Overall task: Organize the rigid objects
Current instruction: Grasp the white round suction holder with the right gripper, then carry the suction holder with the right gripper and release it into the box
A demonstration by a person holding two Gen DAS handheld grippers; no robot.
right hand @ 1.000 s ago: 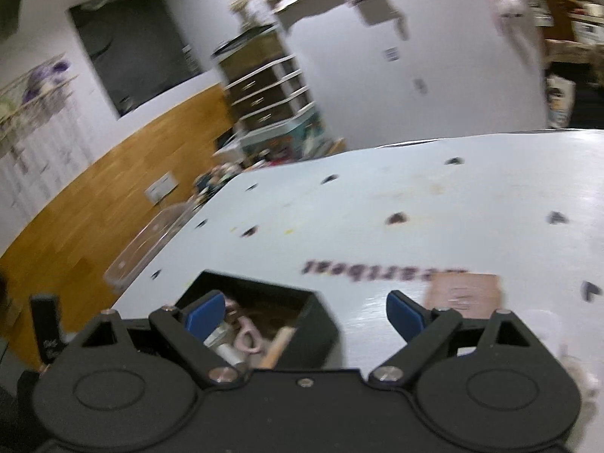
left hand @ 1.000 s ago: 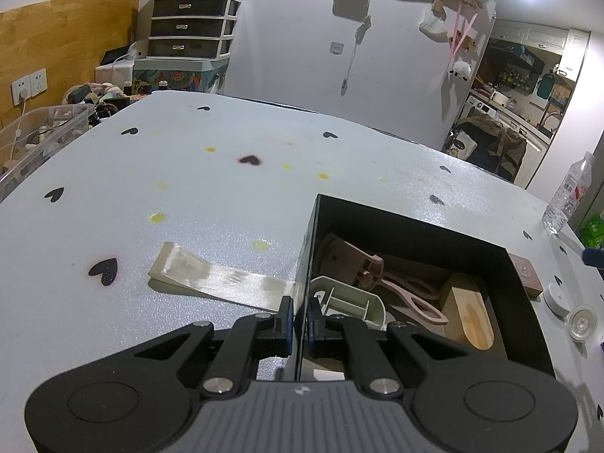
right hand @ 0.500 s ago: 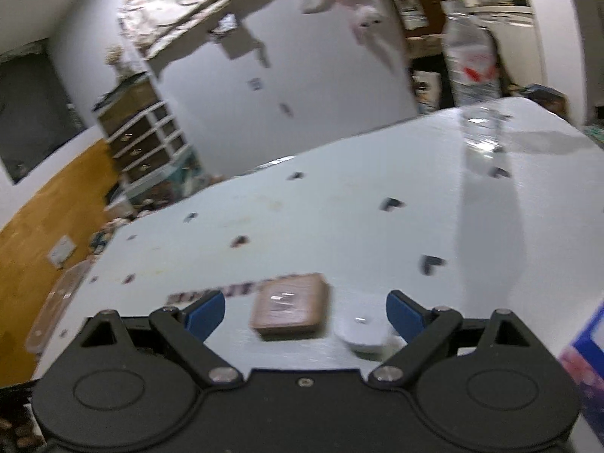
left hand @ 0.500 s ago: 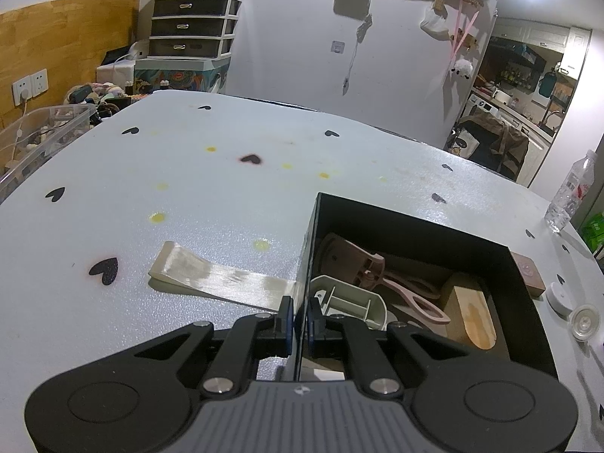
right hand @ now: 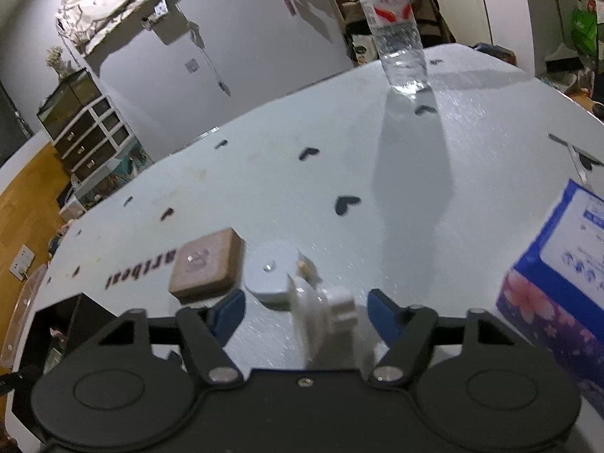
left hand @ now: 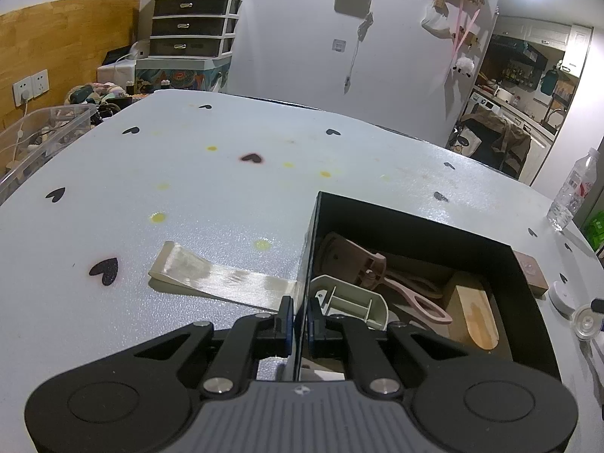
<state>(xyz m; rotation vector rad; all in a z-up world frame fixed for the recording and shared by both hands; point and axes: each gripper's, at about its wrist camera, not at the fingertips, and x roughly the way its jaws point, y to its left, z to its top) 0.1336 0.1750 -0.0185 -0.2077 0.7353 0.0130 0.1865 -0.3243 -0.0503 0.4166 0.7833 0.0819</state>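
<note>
My left gripper (left hand: 298,319) is shut on the near left wall of a black box (left hand: 415,222). The box holds a grey-green plastic part (left hand: 351,302), a pink clip-like tool (left hand: 362,264) and a wooden piece (left hand: 477,311). My right gripper (right hand: 305,313) is open; a white plastic knob piece (right hand: 324,315) stands between its fingers, untouched as far as I can tell. Just beyond lie a round white disc (right hand: 271,273) and a brown square pad (right hand: 207,264). The pad (left hand: 530,270) and disc (left hand: 562,296) also show right of the box in the left wrist view.
A strip of clear tape (left hand: 211,277) lies left of the box. A water bottle (right hand: 396,26) stands far back. A blue tissue pack (right hand: 558,264) sits at the right. A clear bin (left hand: 41,139) is off the table's left edge.
My right gripper has swung right, away from the black box, and come down around the white knob piece beside the disc and pad. My left gripper has stayed clamped on the box wall.
</note>
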